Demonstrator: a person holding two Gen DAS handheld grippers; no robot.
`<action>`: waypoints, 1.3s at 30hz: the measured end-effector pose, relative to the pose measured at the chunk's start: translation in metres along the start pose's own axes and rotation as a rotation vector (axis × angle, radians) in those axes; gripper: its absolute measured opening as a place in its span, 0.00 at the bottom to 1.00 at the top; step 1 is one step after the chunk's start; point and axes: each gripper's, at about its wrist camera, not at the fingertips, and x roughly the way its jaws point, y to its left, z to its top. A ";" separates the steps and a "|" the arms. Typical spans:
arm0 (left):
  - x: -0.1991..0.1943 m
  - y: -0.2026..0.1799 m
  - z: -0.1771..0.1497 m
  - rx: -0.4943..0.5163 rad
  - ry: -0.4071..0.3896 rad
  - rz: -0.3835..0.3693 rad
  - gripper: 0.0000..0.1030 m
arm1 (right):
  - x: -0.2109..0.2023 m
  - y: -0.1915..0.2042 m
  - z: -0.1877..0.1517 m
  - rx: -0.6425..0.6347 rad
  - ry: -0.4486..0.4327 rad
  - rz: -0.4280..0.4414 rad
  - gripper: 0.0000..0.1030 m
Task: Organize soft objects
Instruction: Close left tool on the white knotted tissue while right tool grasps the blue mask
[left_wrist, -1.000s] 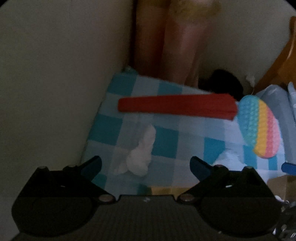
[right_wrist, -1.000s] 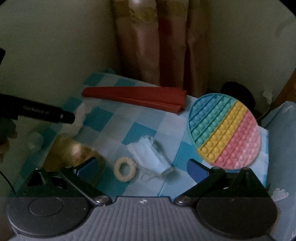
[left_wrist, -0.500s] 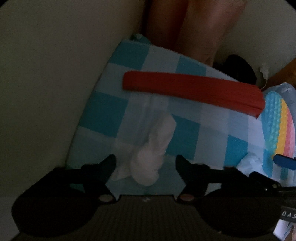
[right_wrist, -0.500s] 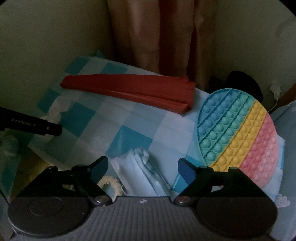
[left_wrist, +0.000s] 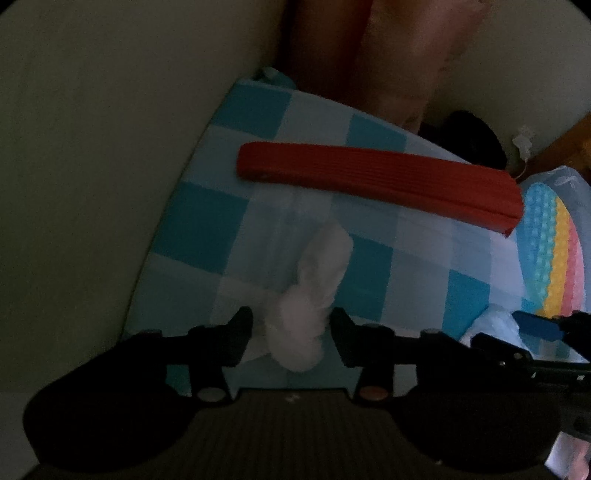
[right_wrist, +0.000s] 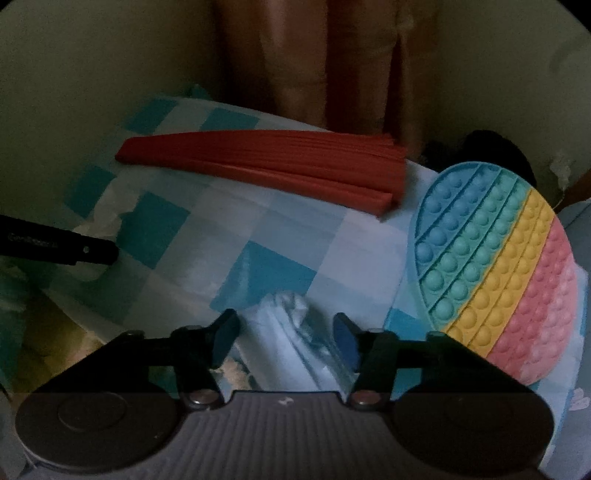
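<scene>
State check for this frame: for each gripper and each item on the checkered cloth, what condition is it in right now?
left gripper: open, fingers either side of the white tissue wad, not yet clamped
white tissue wad: crumpled, lying on the cloth
right gripper: open, straddling the blue face mask
blue face mask: bunched up, on the cloth
red fan: folded shut, lying flat
rainbow pop mat: flat
checkered cloth: spread out

The left gripper (left_wrist: 291, 326) has been lowered around the white tissue wad (left_wrist: 306, 306), and the right gripper (right_wrist: 286, 328) around the pale blue cloth (right_wrist: 291, 332); both have been narrowed, apparently without a firm squeeze yet.
</scene>
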 end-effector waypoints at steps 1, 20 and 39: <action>-0.001 0.000 0.000 0.000 -0.001 -0.005 0.41 | 0.000 0.001 0.000 -0.001 0.003 0.006 0.54; -0.001 -0.002 0.001 0.017 0.001 -0.028 0.34 | 0.001 0.012 -0.004 -0.055 0.035 -0.039 0.34; -0.081 -0.020 -0.016 0.079 -0.122 -0.035 0.34 | -0.112 0.039 -0.032 -0.085 -0.125 -0.023 0.34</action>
